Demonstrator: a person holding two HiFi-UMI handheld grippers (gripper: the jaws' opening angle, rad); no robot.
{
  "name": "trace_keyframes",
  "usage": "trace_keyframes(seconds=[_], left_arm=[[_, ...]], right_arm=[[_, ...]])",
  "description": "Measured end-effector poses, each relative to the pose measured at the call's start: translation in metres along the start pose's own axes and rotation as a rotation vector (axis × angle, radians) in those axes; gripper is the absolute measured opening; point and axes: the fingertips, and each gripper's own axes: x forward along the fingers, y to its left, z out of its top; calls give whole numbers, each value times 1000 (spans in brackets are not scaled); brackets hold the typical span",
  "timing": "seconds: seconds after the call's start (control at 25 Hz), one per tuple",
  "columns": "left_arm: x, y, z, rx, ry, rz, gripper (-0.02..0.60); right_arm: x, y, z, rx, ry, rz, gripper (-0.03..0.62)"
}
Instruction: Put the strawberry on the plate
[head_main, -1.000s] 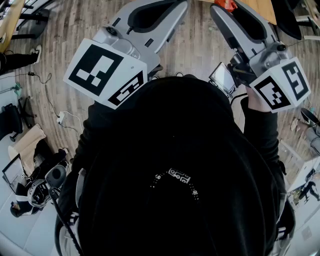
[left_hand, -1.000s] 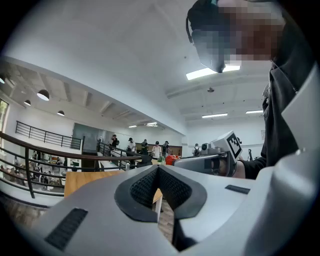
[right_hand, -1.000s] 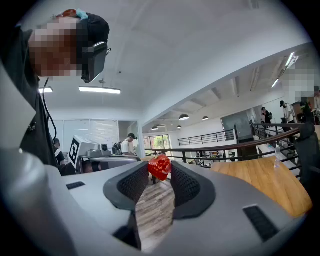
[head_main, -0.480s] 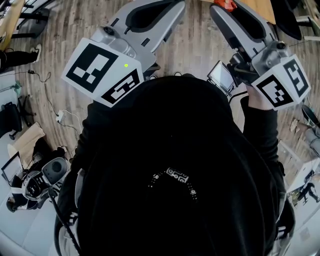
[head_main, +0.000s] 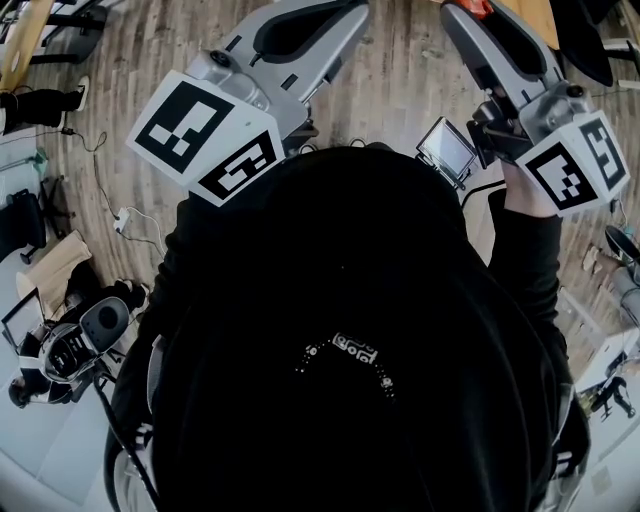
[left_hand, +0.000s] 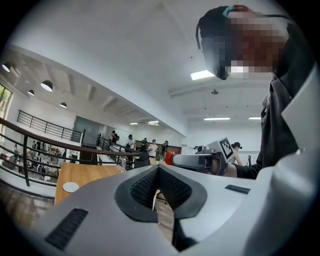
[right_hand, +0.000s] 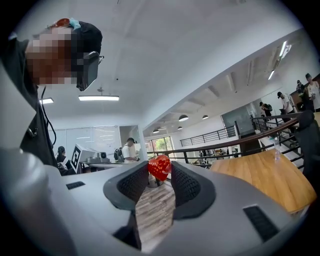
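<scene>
The red strawberry is pinched between the black pads at the tip of my right gripper, which is shut on it. It also shows as a red spot at the top edge of the head view, and in the left gripper view as the strawberry at the right gripper's tip. My left gripper is shut with nothing between its pads. Both grippers are held level in front of a person's chest. A small white round plate lies on a wooden table, far ahead of the left gripper.
A person's black garment fills most of the head view, above a wooden plank floor with cables and bags at the left. The wooden table lies at the right of the right gripper view. A dark railing and distant people stand behind.
In the head view the right gripper has shifted a little to the right, still holding the strawberry. The left gripper has barely moved.
</scene>
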Motion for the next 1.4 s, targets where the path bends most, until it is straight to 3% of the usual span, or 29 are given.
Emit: trace_keyframes(seconds=[0.2,0.44,0.72,0.92,1.12,1.4], left_arm=[[10,-11,-4,70,41,16,-2],[11,-15,-17,44,80,27,-2],[5,-6,-23,-6,61,39,-2],[18,4,-14,1,39,12,-1],[36,12,-12,-4,47,-61,-2],[51,40,-3,2,42,-86,-2]], right_arm=[[-19,-14,-2,26,-15,14,150],[-21,-22,-9,55,-10,27,150],[-15,-19,-12,82,6,46,150],[-12,-29,-4,76,-4,13,150],[-4,-46,0,79,-7,-12,150],[19,-58,10,90,-21,-13,150]])
